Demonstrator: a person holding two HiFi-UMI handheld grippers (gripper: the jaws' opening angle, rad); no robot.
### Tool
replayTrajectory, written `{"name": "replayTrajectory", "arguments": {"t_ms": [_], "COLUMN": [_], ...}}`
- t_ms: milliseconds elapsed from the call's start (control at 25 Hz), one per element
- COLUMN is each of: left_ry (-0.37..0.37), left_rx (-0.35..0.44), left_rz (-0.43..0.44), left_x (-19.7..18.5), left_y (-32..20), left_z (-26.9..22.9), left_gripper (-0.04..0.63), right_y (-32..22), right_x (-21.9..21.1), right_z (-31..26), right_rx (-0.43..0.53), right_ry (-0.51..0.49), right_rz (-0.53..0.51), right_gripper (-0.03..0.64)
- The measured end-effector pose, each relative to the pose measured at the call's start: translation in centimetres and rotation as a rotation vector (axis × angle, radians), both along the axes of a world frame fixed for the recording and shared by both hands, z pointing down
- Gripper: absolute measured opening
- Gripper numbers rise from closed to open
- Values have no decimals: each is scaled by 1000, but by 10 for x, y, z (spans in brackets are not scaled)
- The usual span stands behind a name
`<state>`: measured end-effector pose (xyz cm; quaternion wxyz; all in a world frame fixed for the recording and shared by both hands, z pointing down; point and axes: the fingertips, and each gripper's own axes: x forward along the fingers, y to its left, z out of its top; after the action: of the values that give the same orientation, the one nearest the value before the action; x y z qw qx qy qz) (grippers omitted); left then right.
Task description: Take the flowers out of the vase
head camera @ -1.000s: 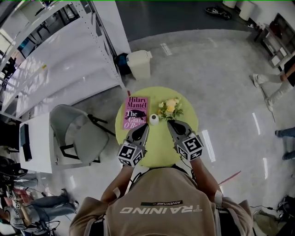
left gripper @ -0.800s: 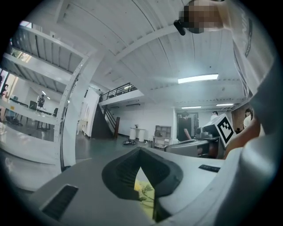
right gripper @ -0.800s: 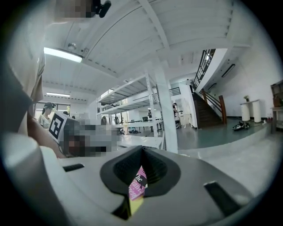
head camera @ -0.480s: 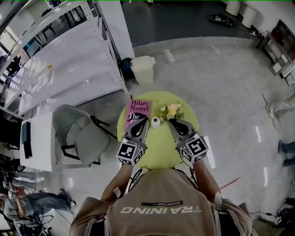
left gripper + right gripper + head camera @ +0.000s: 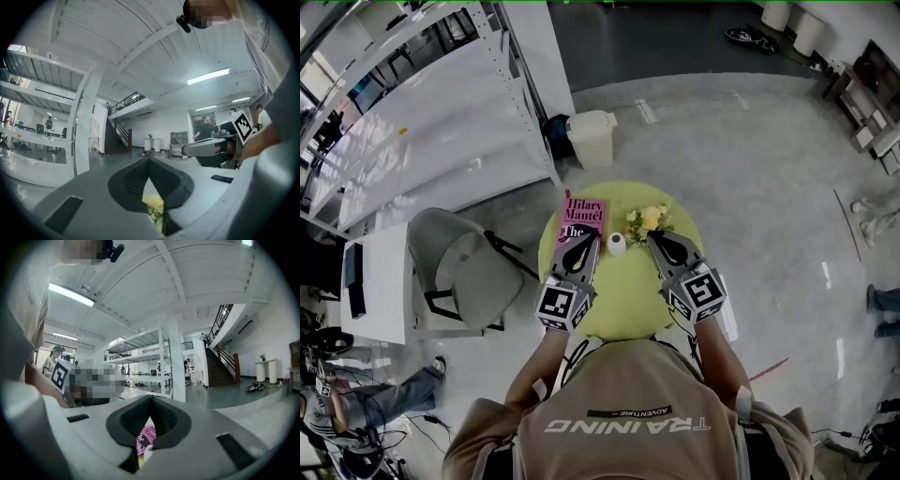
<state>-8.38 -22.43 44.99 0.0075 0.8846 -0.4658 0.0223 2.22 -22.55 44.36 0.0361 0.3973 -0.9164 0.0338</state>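
Flowers (image 5: 647, 220), yellow and white with green leaves, are at the far right part of the round yellow-green table (image 5: 628, 300). The small white vase (image 5: 617, 245) is just beside them, a bit nearer and to the left. I cannot tell if the stems go into the vase.

A pink book (image 5: 584, 217) lies flat on the far left part of the table. The left gripper (image 5: 582, 246) hangs above the table, left of the vase, with its tip by the near edge of the book. The right gripper (image 5: 660, 243) hangs right of the vase, close to the flowers. Both point toward the far side. Each gripper's jaws are pressed together, with nothing between them.

A grey chair (image 5: 464, 272) stands left of the table. A white bin (image 5: 592, 138) stands on the floor past the table.
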Motion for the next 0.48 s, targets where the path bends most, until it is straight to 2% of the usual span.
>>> {"name": "replayTrajectory", "arguments": {"t_ms": [480], "left_ry": [7], "left_rx": [-1], "left_rz": [23], "left_x": [1], "left_y": [4], "left_z": [-1], "left_gripper": [2], "right_y": [8], "right_x": [-5], "right_z": [3], "right_rx": [-9], "right_ry": [30], "right_rz": [-24], "right_gripper": [-2]}}
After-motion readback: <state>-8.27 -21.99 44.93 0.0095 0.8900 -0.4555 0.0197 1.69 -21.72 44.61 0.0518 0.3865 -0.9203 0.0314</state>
